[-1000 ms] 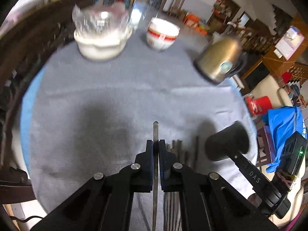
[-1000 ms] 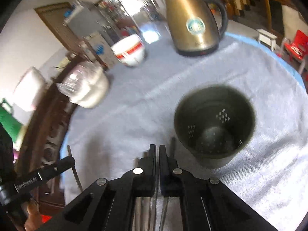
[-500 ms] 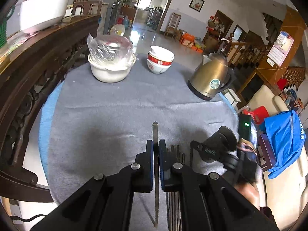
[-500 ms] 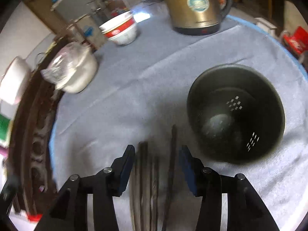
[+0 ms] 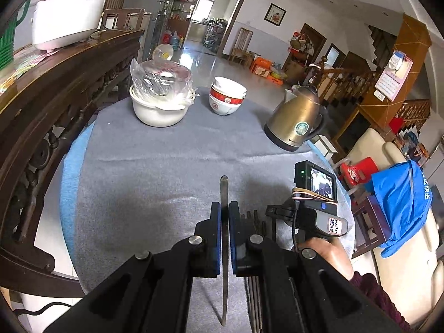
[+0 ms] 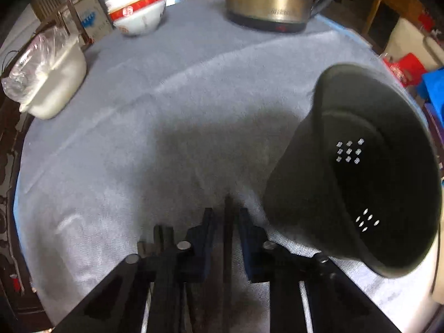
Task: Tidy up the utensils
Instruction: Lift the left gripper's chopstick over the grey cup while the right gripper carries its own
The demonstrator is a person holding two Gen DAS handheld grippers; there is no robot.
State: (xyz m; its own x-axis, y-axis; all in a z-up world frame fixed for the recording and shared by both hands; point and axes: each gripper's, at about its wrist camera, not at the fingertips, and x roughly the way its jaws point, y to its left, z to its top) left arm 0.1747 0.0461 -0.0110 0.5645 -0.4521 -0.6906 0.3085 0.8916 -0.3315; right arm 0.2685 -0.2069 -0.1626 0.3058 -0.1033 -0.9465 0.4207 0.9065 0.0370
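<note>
Left wrist view: the left gripper (image 5: pixel 225 216) is clenched on 1 thin flat metal utensil handle (image 5: pixel 224 188) pointing to 12 o'clock above the grey tablecloth (image 5: pixel 155 172); dark chopsticks (image 5: pixel 254 219) lie at 3 o'clock.

Right wrist view: the right gripper (image 6: pixel 226 217) is released, its jaws straddling 1 dark chopstick (image 6: pixel 228 222); the dark perforated utensil cup (image 6: pixel 360 172) stands tilted at 3 o'clock.
</note>
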